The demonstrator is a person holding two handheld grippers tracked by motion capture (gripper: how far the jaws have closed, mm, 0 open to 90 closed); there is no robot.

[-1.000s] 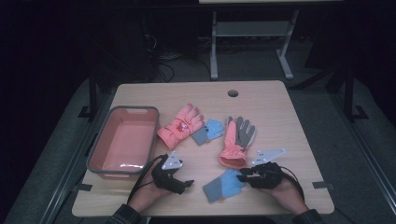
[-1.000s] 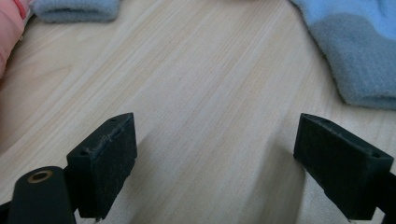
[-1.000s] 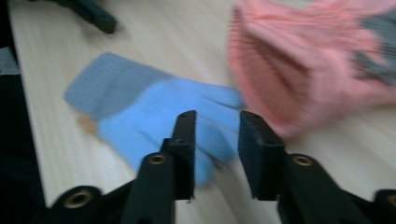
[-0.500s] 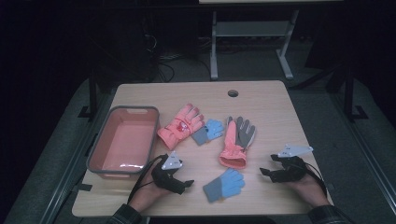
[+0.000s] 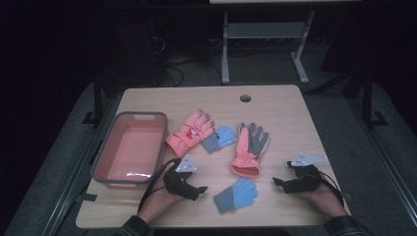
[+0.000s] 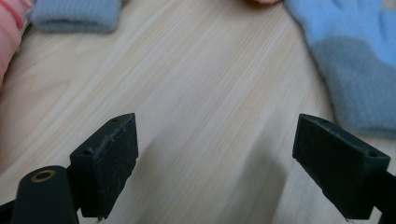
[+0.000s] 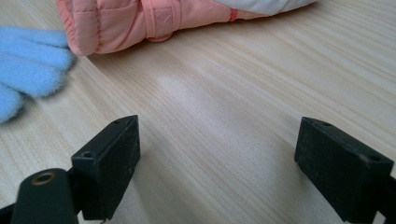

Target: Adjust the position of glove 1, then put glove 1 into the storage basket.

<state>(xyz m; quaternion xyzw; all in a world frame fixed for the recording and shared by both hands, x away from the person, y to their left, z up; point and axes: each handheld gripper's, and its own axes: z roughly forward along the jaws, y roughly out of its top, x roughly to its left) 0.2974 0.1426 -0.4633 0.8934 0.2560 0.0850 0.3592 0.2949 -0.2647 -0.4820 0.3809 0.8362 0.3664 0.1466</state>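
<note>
Both tongs, left (image 5: 200, 188) and right (image 5: 279, 181), spread wide and empty over bare tabletop (image 5: 275, 105), blue knit glove (image 5: 237, 193) flat between them: risk of pinching only fuzz and dropping it short of the pink bin (image 5: 101, 158).

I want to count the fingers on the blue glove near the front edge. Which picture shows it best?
The high view: the whole blue glove lies flat, fingers spread. The left gripper view shows part of its palm and cuff; the right gripper view shows just some fingertips.
</note>
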